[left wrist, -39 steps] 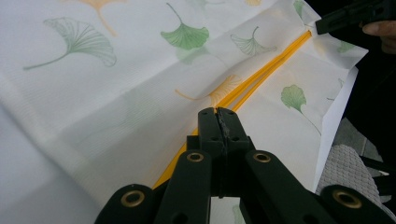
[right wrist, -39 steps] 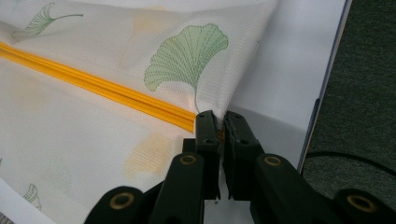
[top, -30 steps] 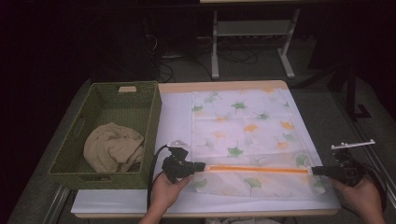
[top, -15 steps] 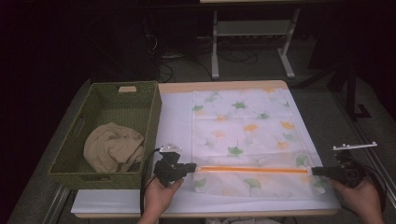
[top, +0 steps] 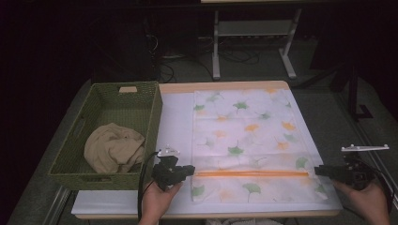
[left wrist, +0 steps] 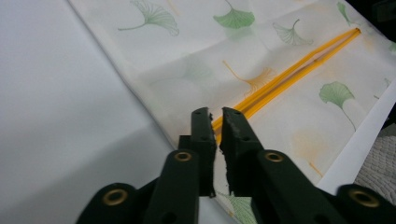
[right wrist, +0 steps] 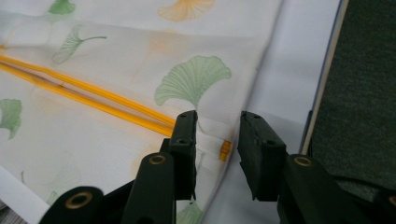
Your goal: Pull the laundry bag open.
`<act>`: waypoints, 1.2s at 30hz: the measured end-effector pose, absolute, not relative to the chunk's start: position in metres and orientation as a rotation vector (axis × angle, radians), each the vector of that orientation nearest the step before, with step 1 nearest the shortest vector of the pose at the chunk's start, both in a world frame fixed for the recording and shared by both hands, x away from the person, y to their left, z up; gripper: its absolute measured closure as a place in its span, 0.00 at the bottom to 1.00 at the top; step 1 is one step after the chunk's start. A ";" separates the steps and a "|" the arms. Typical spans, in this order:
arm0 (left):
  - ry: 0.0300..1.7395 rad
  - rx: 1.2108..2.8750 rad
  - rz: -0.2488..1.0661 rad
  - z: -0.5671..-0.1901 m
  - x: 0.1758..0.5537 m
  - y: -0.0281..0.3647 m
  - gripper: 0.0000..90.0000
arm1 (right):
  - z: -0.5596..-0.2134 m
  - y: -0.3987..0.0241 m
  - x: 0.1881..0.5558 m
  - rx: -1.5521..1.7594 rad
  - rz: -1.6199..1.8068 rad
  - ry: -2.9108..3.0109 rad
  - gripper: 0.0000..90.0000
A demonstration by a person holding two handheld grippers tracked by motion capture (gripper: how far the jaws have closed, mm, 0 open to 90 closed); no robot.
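A dim lab or recording room: a white-topped, wood-edged table (top: 178,117) stands on grey carpet, and behind its far edge a white metal stand (top: 251,35) rises over tangled black cables (top: 176,61).

The left gripper (left wrist: 215,122) hides the near end of the orange zipper (left wrist: 289,72). The picture's bottom edge cuts off the person's forearms and the counter (top: 206,209) front.

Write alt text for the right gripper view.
Two black jaws of the right gripper stand apart over the edge of a white leaf-printed bag, at the end of its orange zipper. Beside it lie the white table and dark floor.
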State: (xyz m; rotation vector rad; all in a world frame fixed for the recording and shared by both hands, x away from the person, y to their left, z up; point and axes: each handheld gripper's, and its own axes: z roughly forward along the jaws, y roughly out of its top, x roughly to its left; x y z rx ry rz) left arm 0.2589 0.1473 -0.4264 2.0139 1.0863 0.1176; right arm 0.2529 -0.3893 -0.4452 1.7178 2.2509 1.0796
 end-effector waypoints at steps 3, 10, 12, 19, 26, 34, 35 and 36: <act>1.081 2.006 0.107 -0.427 0.260 0.148 0.84 | -0.444 -0.386 0.252 1.694 1.081 2.264 0.71; 1.076 1.986 0.104 -0.426 0.262 0.148 0.70 | -0.441 -0.375 0.253 1.639 1.080 2.296 0.67; 1.072 1.988 0.116 -0.425 0.263 0.147 0.67 | -0.439 -0.370 0.253 1.614 1.083 2.305 0.65; 1.068 1.983 0.131 -0.422 0.265 0.145 0.57 | -0.429 -0.348 0.257 1.519 1.094 2.338 0.57; 1.052 1.992 0.123 -0.422 0.269 0.140 0.52 | -0.416 -0.330 0.262 1.413 1.108 2.363 0.55; 1.035 2.000 0.113 -0.420 0.272 0.137 0.42 | -0.414 -0.321 0.270 1.376 1.089 2.399 0.53; 1.035 2.000 0.113 -0.420 0.272 0.137 0.41 | -0.414 -0.321 0.270 1.376 1.089 2.399 0.53; 1.031 2.003 0.115 -0.419 0.272 0.137 0.41 | -0.415 -0.320 0.270 1.373 1.089 2.403 0.52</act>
